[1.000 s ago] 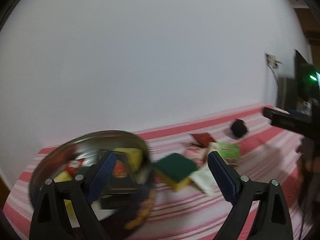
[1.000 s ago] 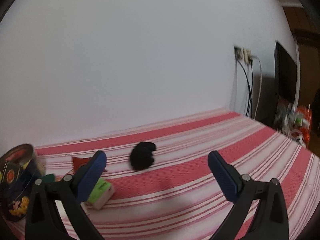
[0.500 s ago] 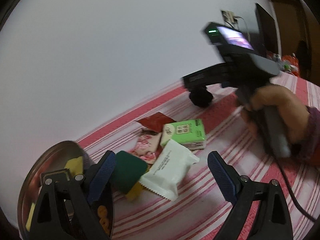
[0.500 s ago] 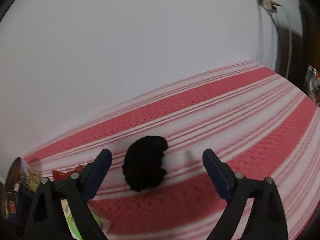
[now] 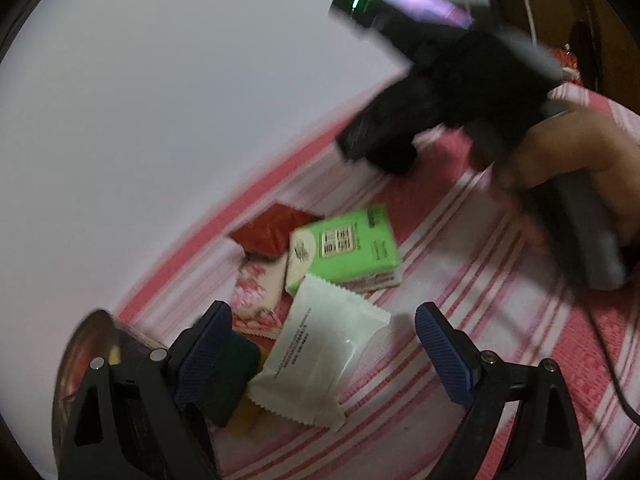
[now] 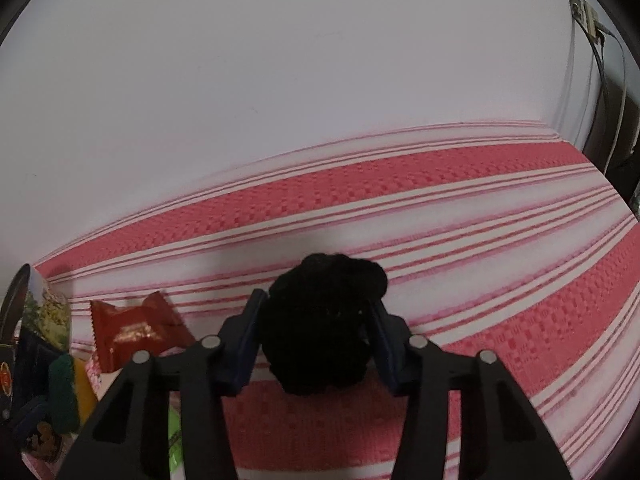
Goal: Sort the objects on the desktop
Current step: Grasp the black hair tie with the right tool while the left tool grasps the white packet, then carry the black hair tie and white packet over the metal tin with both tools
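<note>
Right gripper (image 6: 318, 332) has clamped its blue pads onto the black fuzzy ball (image 6: 324, 320), which half a second ago lay loose between wide-spread jaws; the ball sits on the red-and-white striped cloth (image 6: 480, 264), well in from the far edge at the wall. Left gripper (image 5: 324, 344) stands wide with nothing gripped, and has swung so that the white sachet (image 5: 320, 360) now lies between its fingers, where earlier the sachet lay ahead of them. A hand (image 5: 580, 168) carries the right gripper in the left wrist view, closer and more blurred than before.

Print on the sachet and on the green tissue pack (image 5: 348, 248) is too blurred to read.

One ball, one white sachet, one green pack, one red packet (image 6: 132, 328), one pink-patterned packet (image 5: 260, 292), one green-and-yellow sponge (image 5: 236, 380), one round tin (image 5: 92, 360) at the cloth's left edge.
</note>
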